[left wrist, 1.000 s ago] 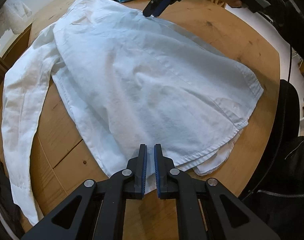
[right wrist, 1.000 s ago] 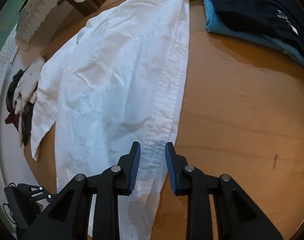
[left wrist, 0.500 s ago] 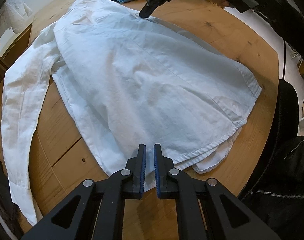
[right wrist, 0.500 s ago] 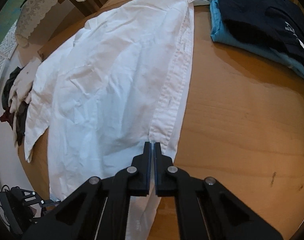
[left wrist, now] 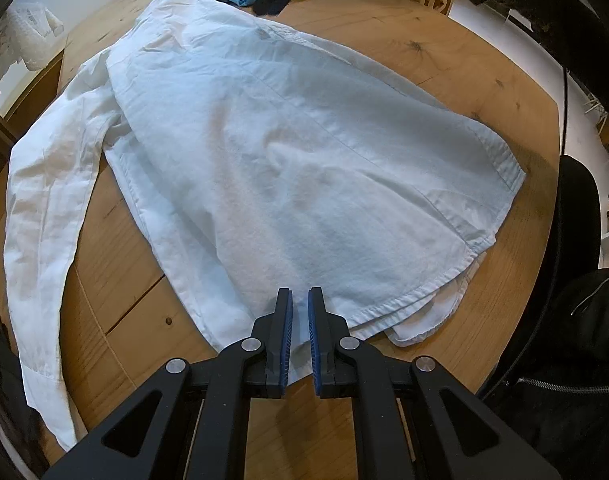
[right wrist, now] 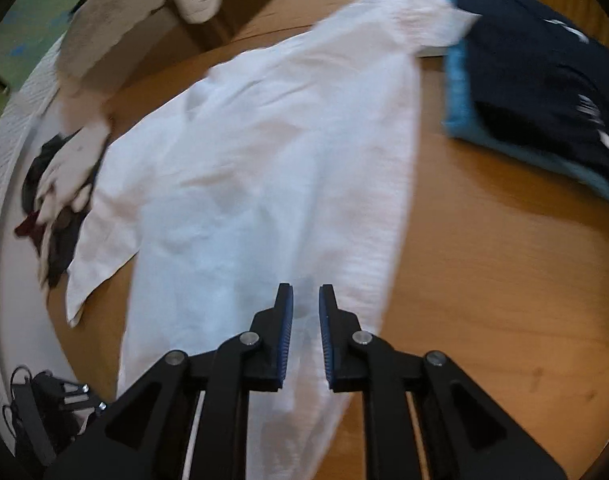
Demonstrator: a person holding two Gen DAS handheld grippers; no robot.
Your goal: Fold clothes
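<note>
A white shirt (left wrist: 304, 160) lies spread on the round wooden table (left wrist: 424, 60), one long sleeve (left wrist: 44, 200) trailing off to the left. My left gripper (left wrist: 300, 292) is at the near hem, its jaws almost together with the hem's fabric pinched between them. In the right wrist view, which is blurred by motion, the same shirt (right wrist: 264, 160) runs away from my right gripper (right wrist: 306, 288). Its jaws are opening, with a clear gap between them. They hover over the shirt's front edge, and nothing is pressed between the pads.
A folded stack, navy on blue (right wrist: 544, 80), sits at the table's far side beside the collar. A lace cloth (right wrist: 124, 20) and a heap of clothes (right wrist: 52, 200) lie beyond the table edge. A black chair back (left wrist: 576, 220) and a person's dark jacket (left wrist: 564, 340) are at the right.
My right gripper closed on the shirt's buttoned edge, then let go and shifted left over the shirt. The left gripper and the hem stayed put.
</note>
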